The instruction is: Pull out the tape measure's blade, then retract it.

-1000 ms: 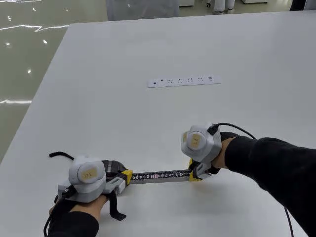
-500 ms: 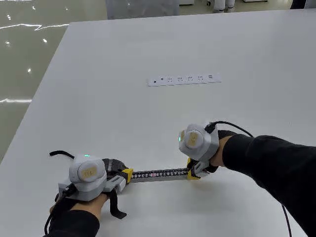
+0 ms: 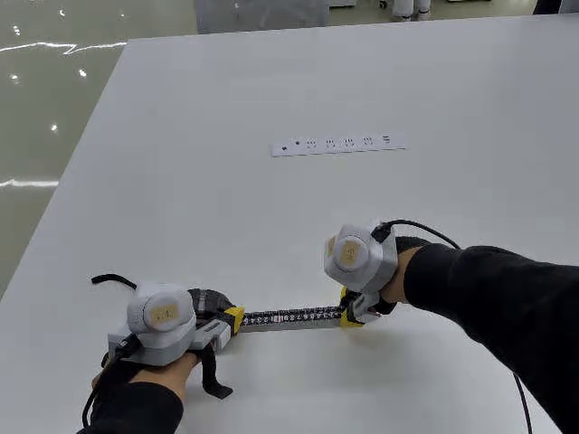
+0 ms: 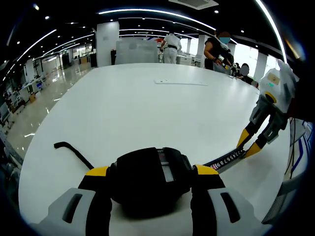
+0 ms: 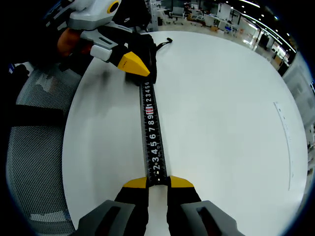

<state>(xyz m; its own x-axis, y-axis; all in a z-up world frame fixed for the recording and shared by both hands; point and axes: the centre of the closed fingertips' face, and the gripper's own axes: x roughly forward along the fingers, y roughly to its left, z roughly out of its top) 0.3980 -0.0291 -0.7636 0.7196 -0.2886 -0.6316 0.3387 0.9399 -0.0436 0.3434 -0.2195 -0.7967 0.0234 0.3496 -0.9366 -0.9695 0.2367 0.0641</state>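
The left gripper (image 4: pixel 151 171) is pressed on both sides of the black rounded plastic case (image 4: pixel 147 189) of the tape measure. I think this anchors it on the white surface (image 3: pixel 271 217) while the right gripper (image 5: pixel 151 183), pinching the end of the dark metal blade (image 5: pixel 149 123) with white numbers, holds it stretched flat. The blade runs straight ahead from the right gripper to the case, which probably holds the remaining blade coiled inside.

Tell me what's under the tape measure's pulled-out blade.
Bare white table lies beneath the blade. The right tool, shut on the blade, covers its tip; whether blade touches table, I cannot tell.
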